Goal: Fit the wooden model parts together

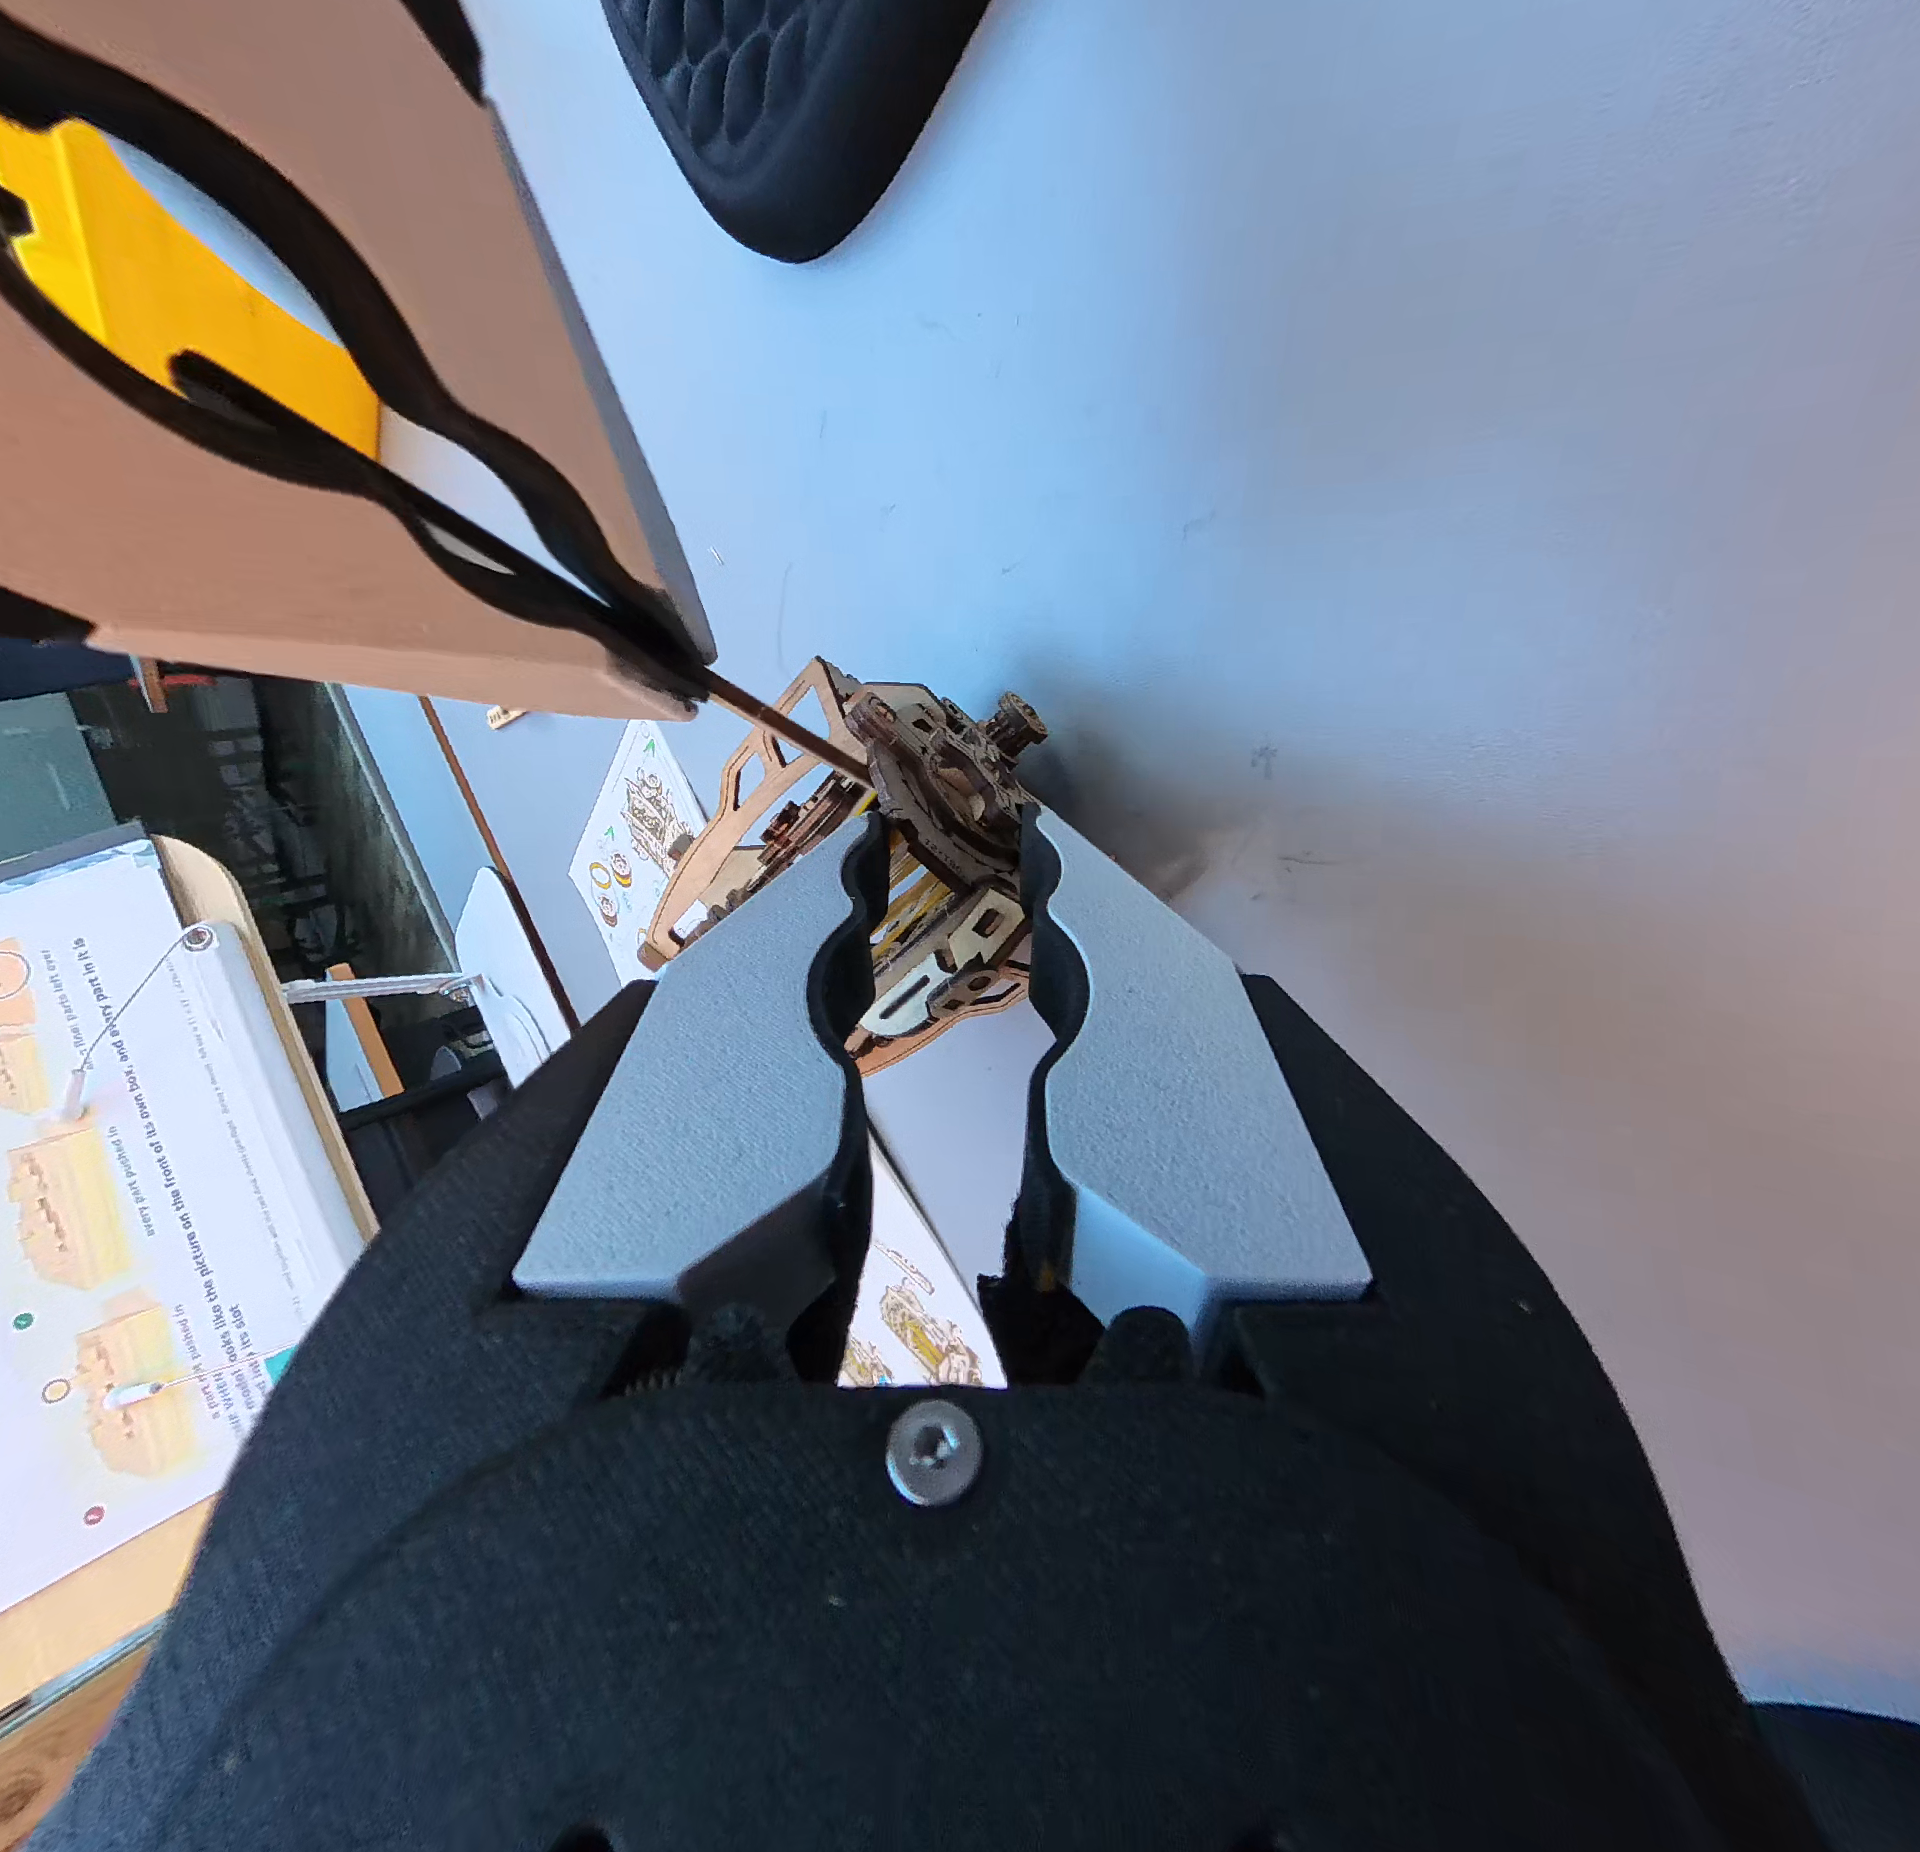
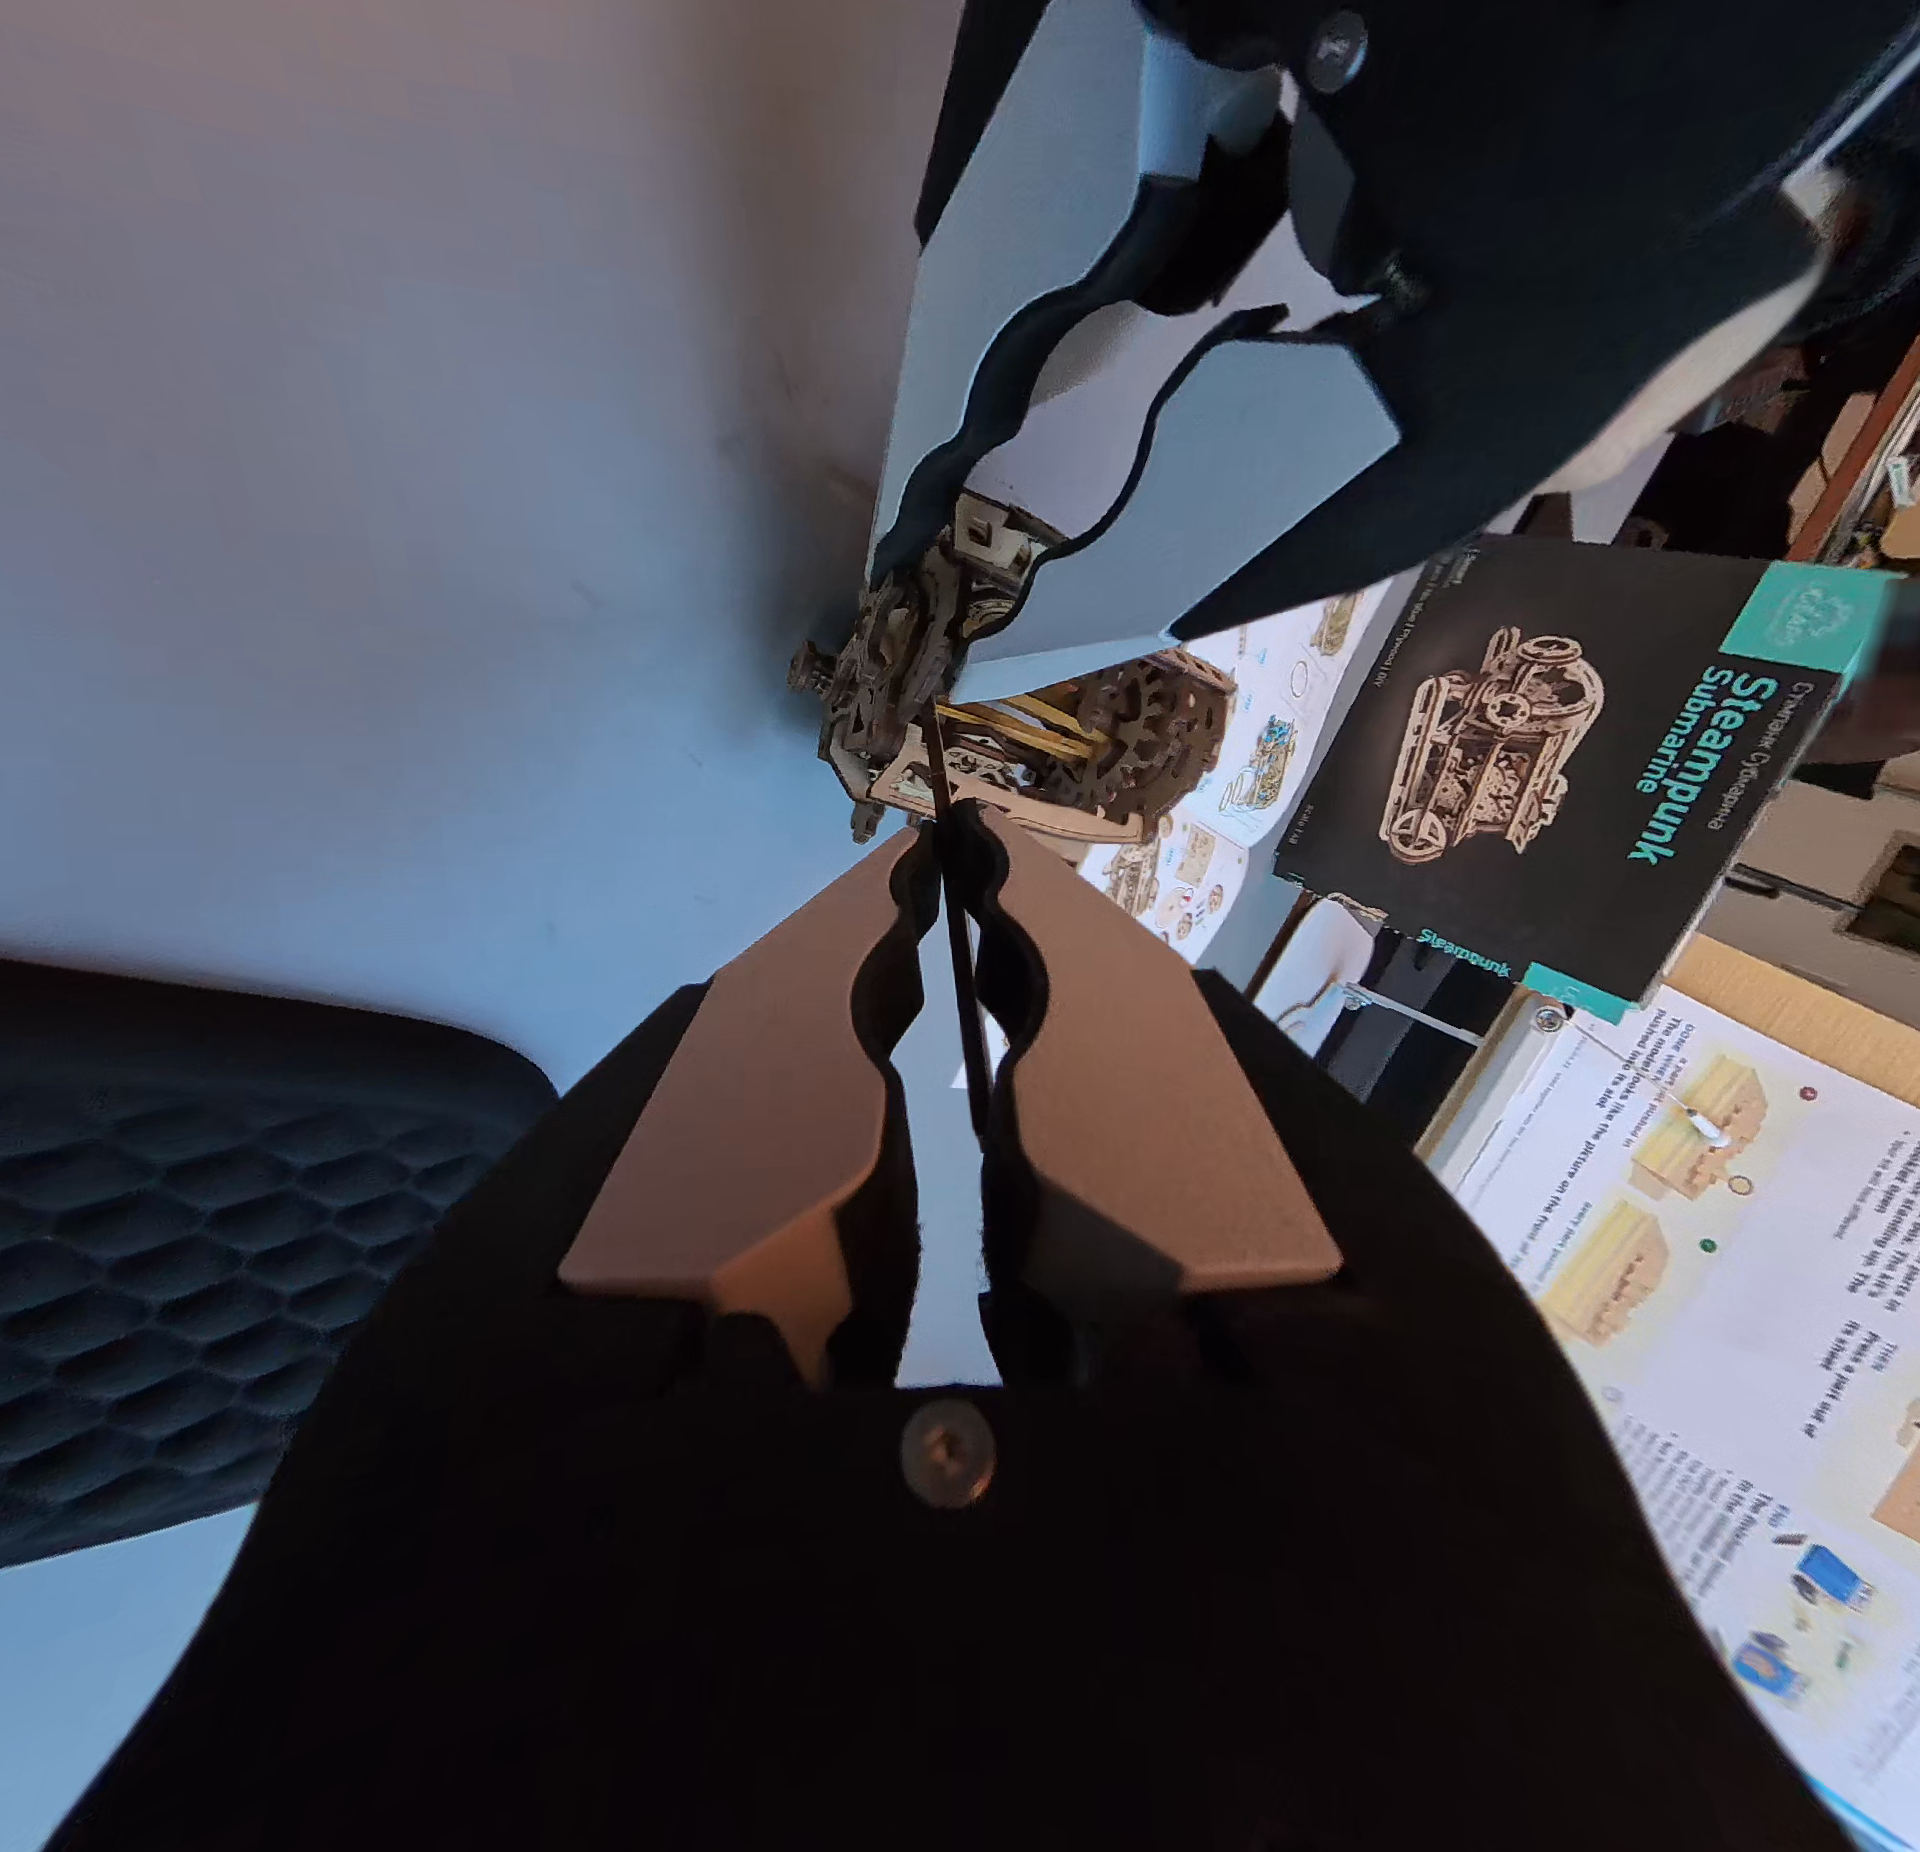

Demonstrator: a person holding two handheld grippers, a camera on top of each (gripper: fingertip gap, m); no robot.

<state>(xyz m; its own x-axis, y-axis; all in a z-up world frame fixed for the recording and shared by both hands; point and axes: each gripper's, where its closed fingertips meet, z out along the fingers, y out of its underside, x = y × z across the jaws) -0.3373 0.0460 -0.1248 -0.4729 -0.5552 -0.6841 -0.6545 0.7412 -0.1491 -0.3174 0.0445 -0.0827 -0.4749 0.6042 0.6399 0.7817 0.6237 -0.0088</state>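
A small wooden model point(image 1: 940, 846) of gears and laser-cut plates sits on the white table. My left gripper point(image 1: 951, 836), grey-fingered, is shut on the model's near end. In the right wrist view the model point(image 2: 894, 680) shows under the grey fingers point(image 2: 1039, 400). My right gripper point(image 2: 948, 836), tan-fingered, is shut on a thin dark stick point(image 2: 961, 971). The stick's tip touches the model's gear part. In the left wrist view the right gripper point(image 1: 686, 675) comes in from the upper left, with the stick point(image 1: 790, 732) reaching the model.
A black honeycomb pad point(image 1: 790, 67) lies on the table point(image 1: 1351, 555). A dark model box point(image 2: 1558, 763) stands at the right. Printed instruction sheets point(image 2: 1714, 1283) lie on a board beside it, and a leaflet point(image 1: 634, 826) lies behind the model.
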